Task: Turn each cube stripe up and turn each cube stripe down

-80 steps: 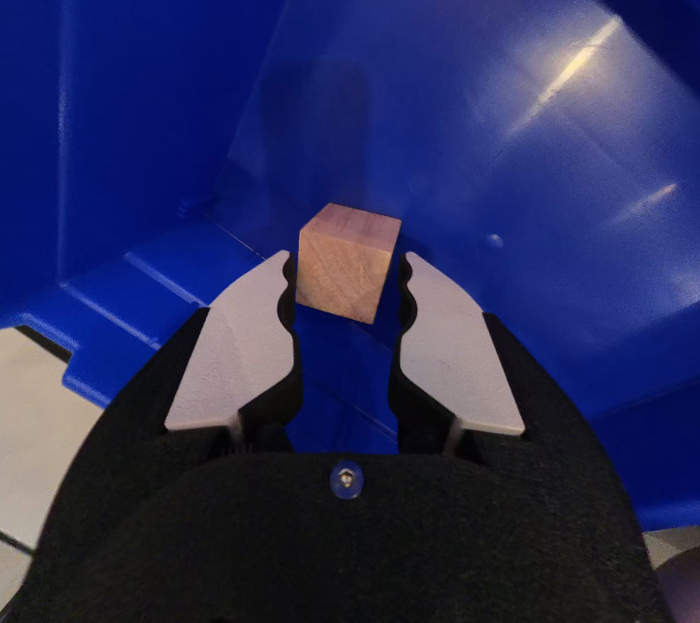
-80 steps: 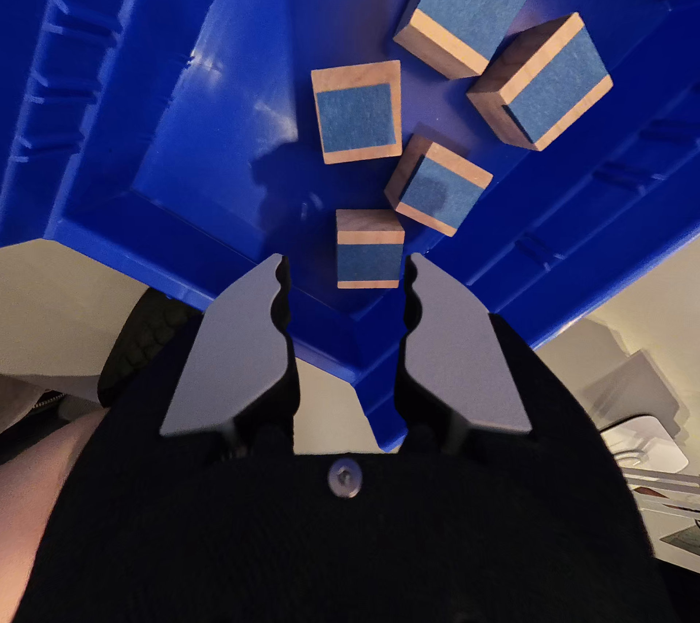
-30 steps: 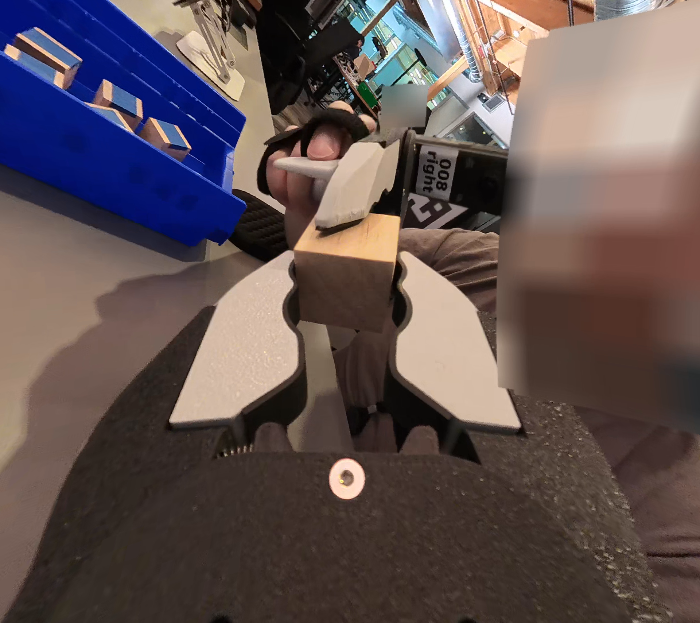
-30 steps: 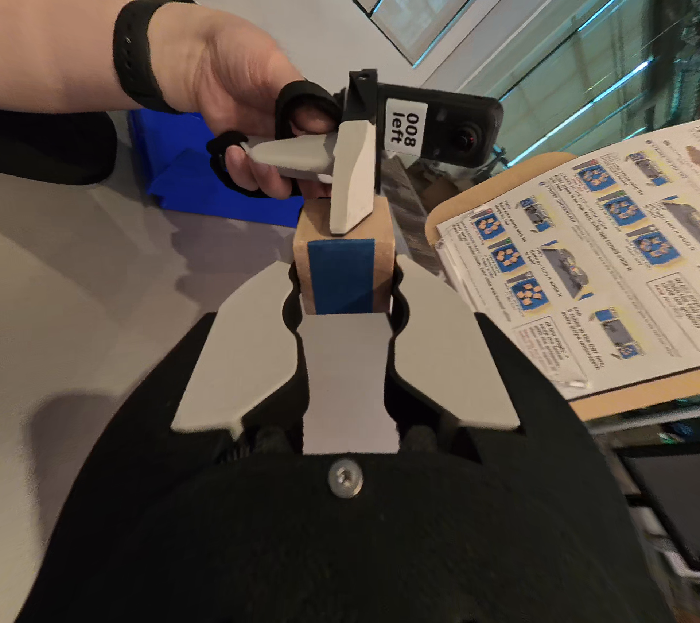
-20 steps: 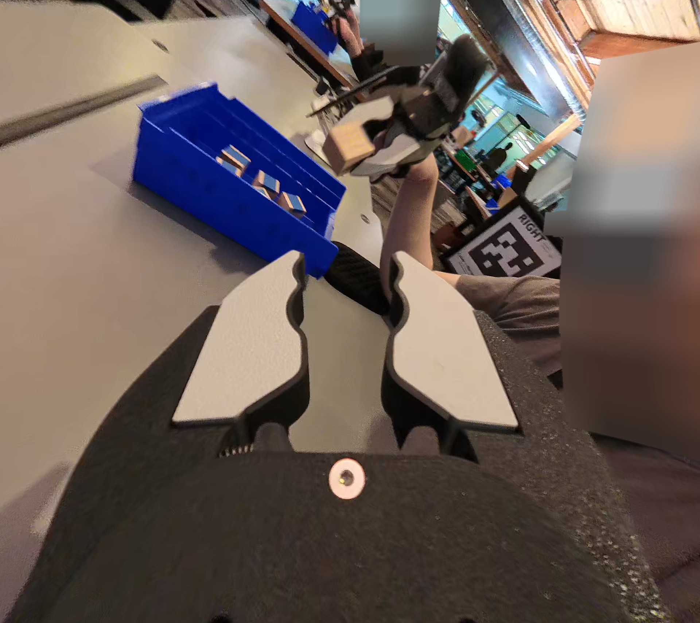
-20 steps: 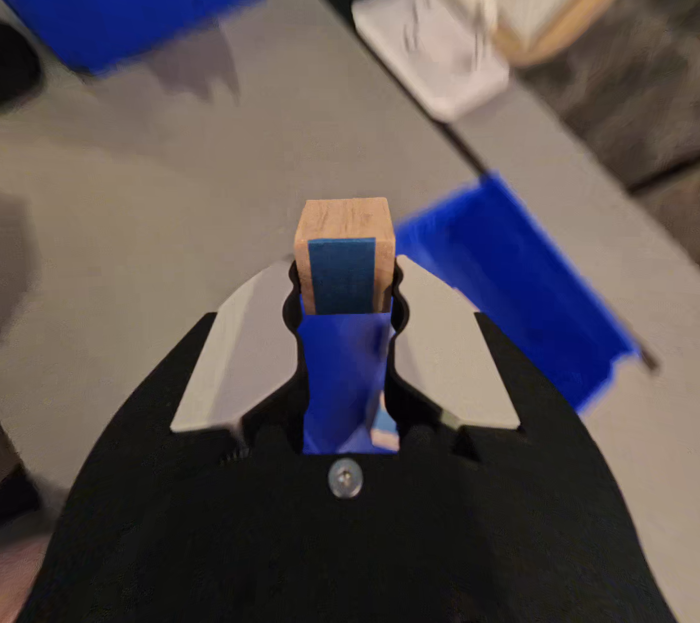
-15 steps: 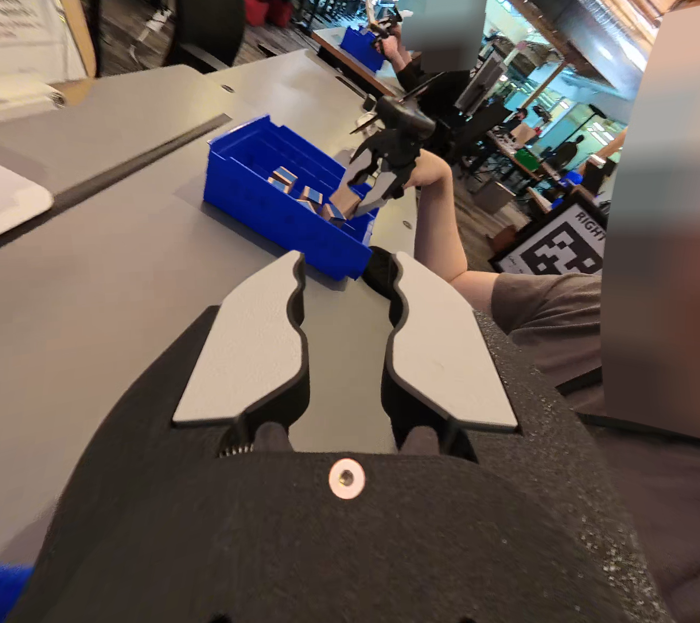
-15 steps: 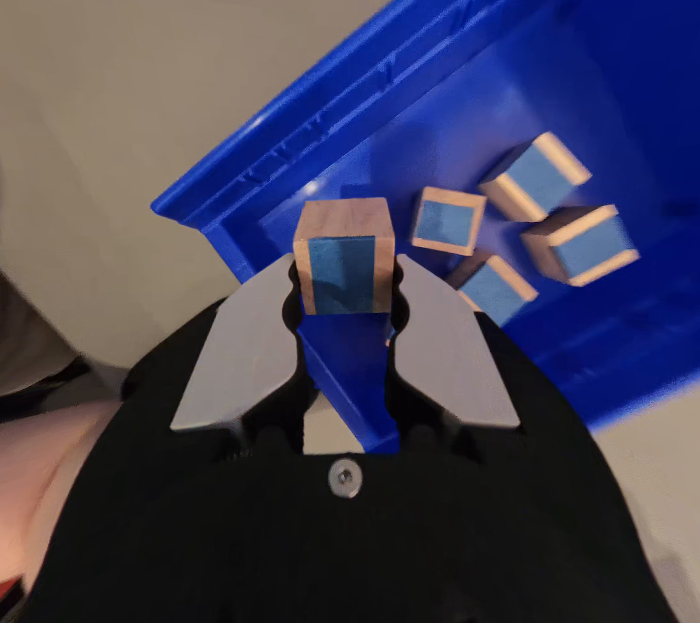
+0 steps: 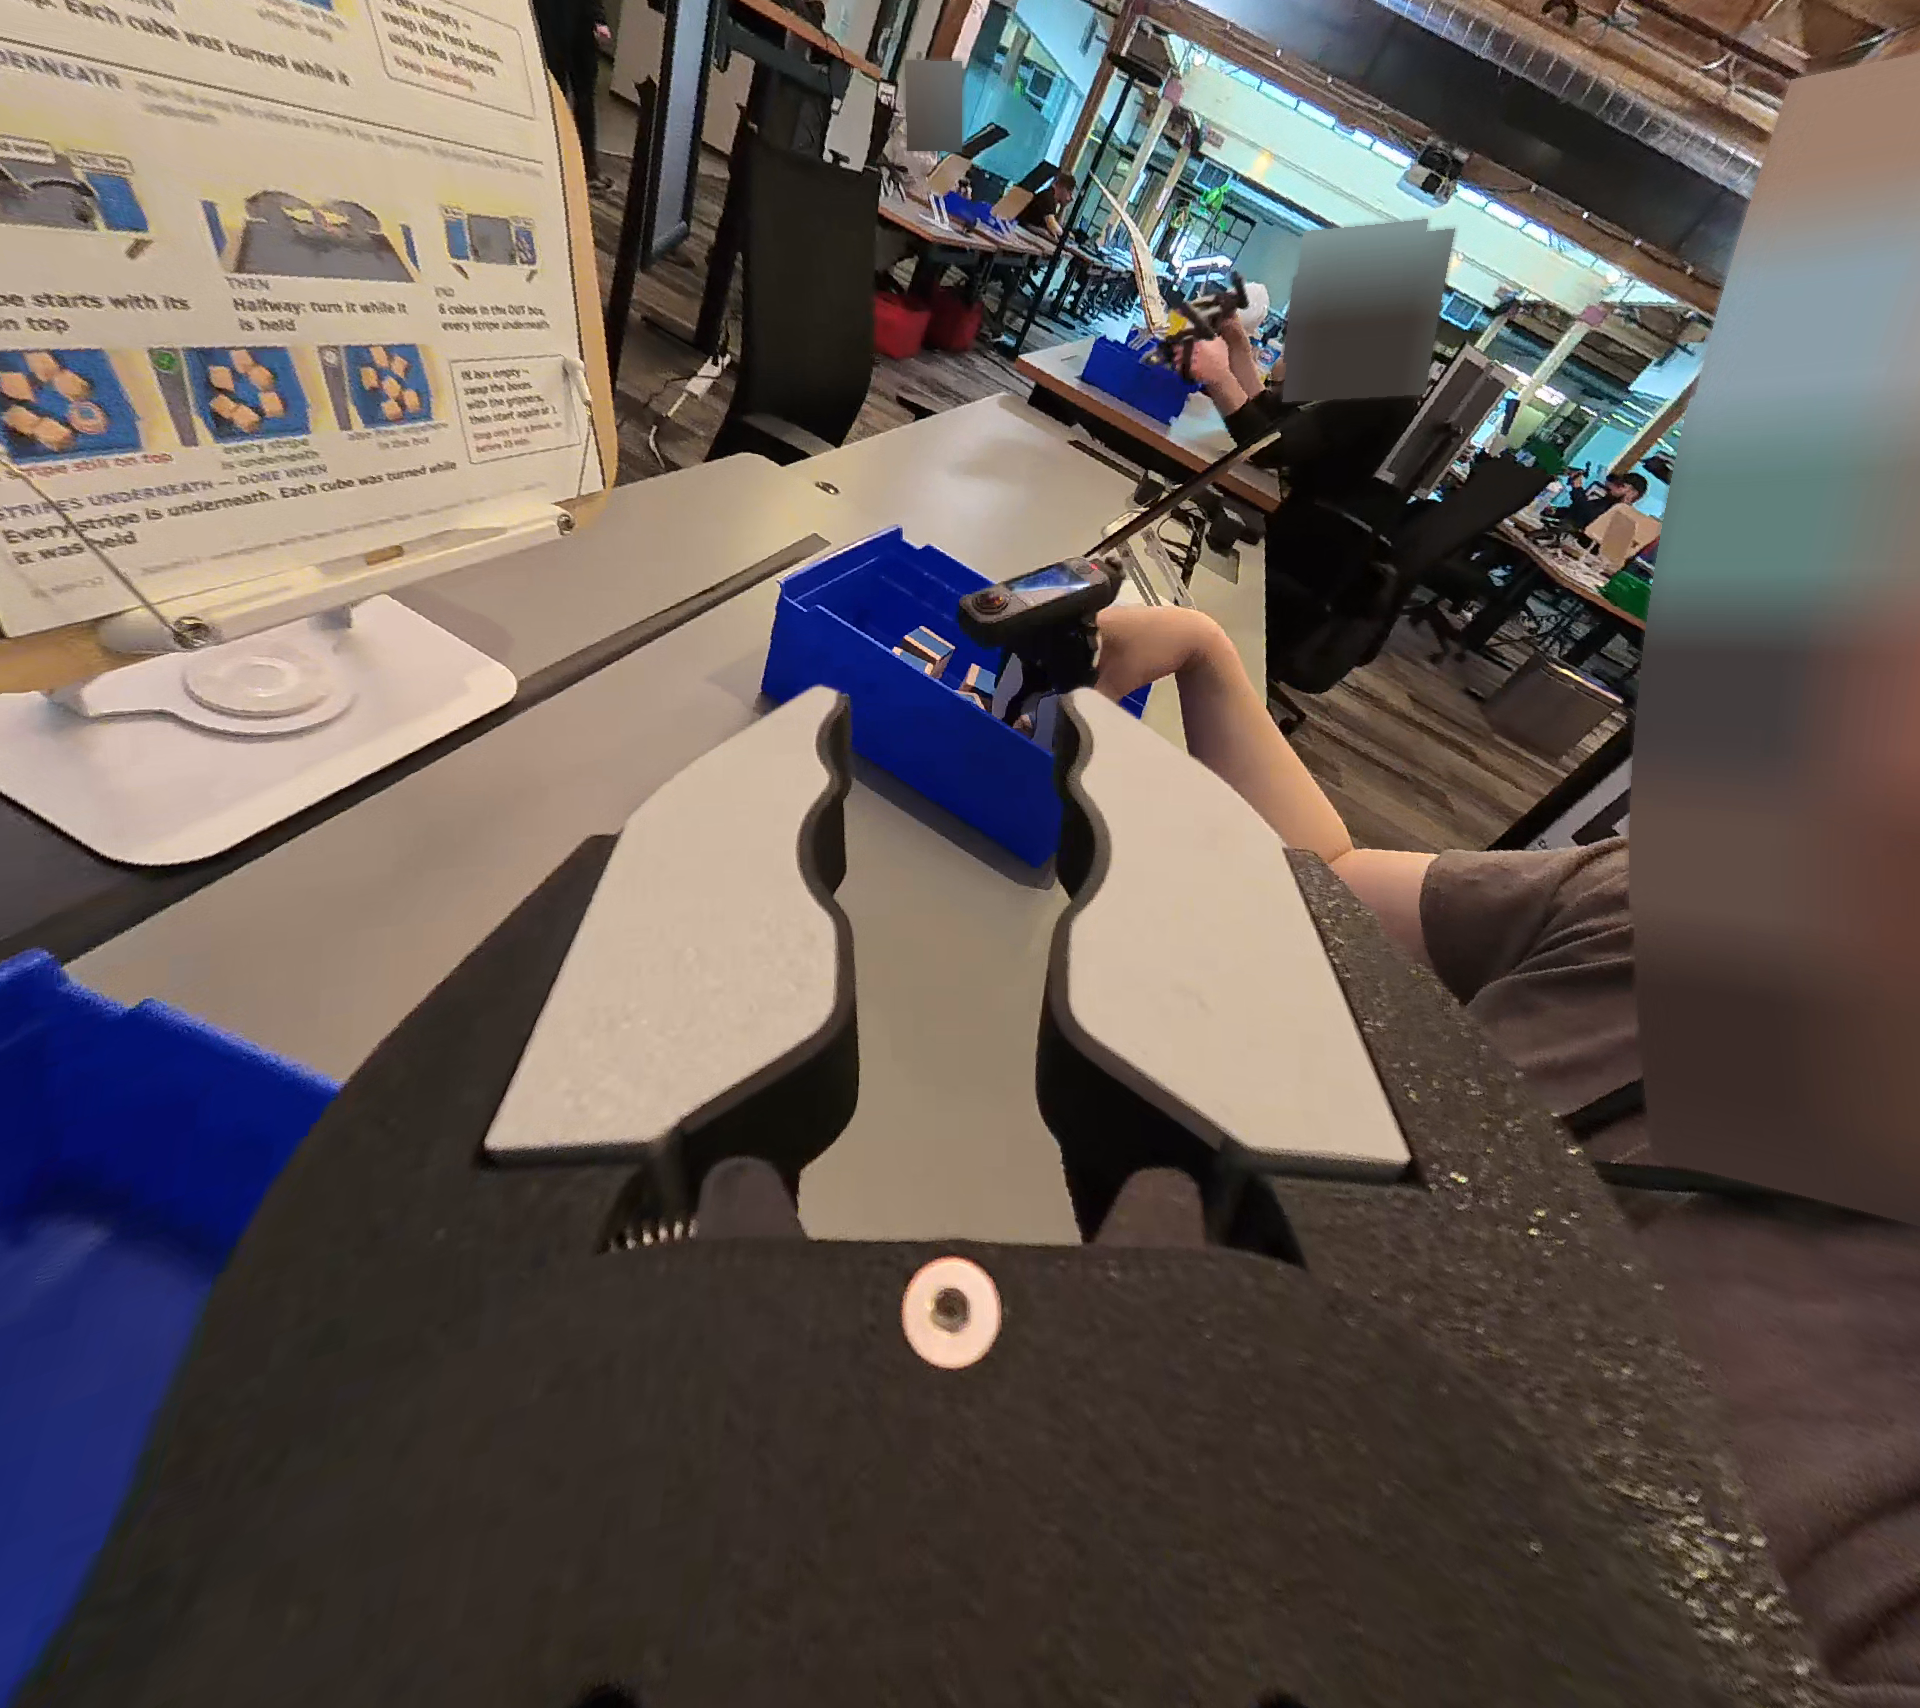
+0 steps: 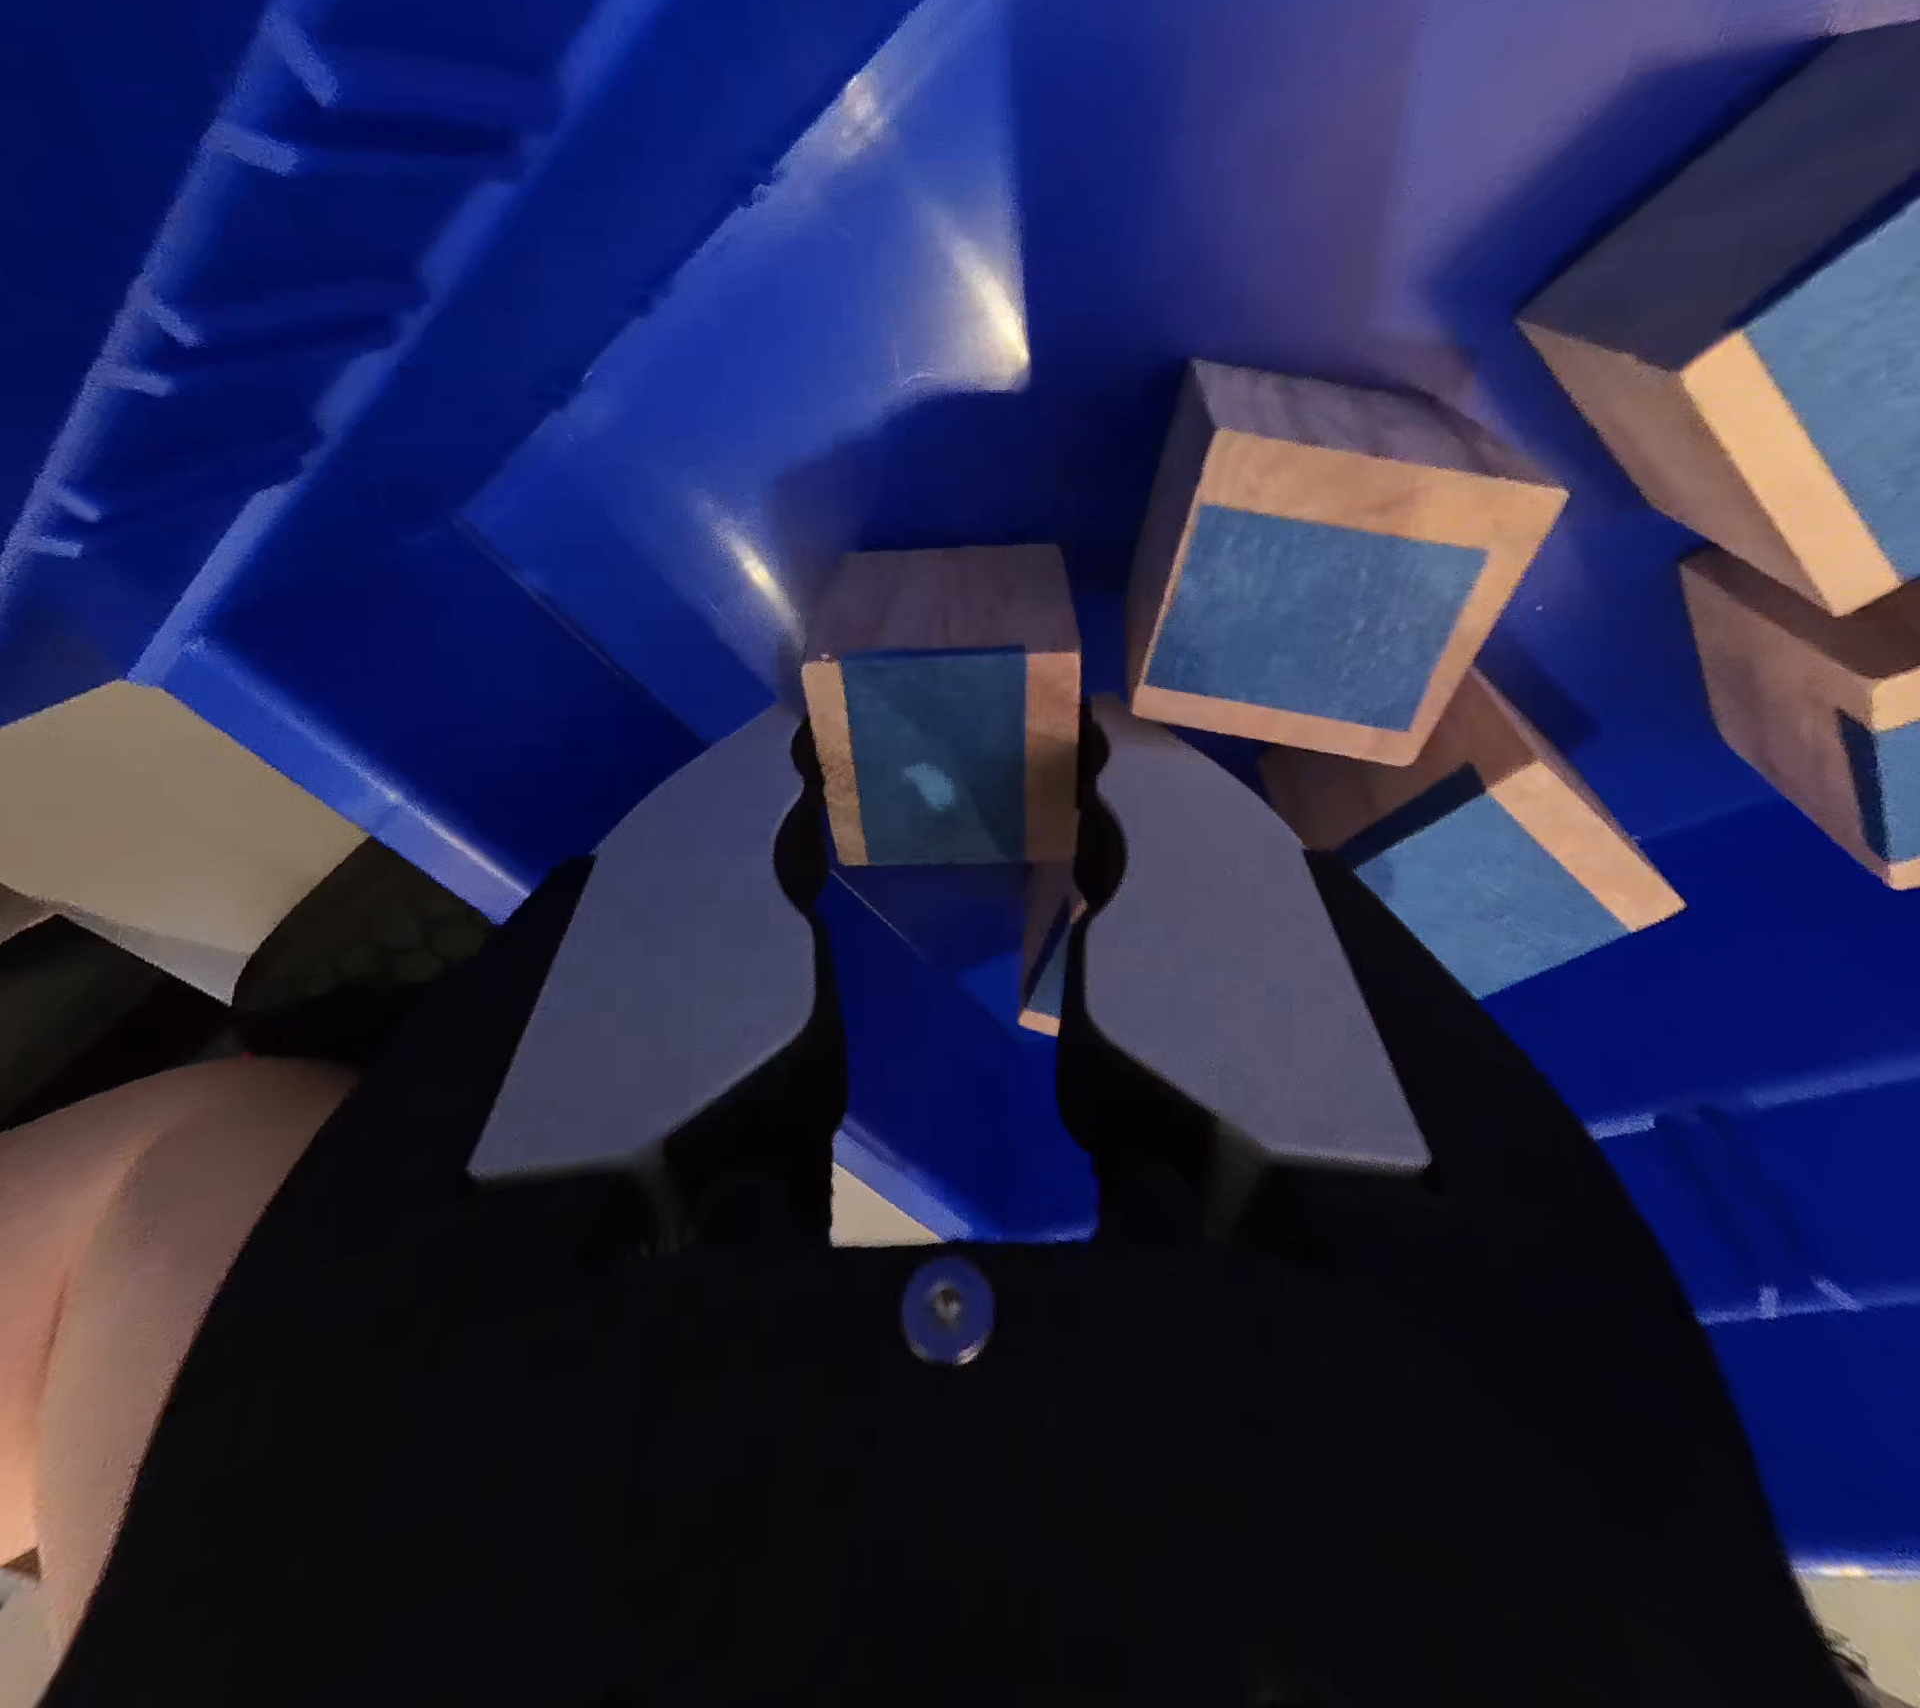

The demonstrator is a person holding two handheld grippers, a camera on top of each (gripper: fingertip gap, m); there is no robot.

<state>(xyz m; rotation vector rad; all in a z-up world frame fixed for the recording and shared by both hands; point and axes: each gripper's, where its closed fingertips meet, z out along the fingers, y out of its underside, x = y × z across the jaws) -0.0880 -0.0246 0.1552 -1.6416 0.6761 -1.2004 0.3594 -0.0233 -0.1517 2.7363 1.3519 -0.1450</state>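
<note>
Grey worktop (image 9: 436, 869) carries a blue bin (image 9: 914, 728). Right claw (image 10: 945, 749), down inside the bin, clenched on a wooden cube (image 10: 940, 708), blue stripe facing the camera; four striped cubes (image 10: 1320, 578) lie beside it. Left claw (image 9: 951, 765) released, empty, above the worktop.

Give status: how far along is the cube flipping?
Done: several cubes lie stripe up in the blue bin. In hand: right gripper holds a striped cube low inside that bin. Left gripper is empty. Left: release this cube; the stripe-down round.
</note>
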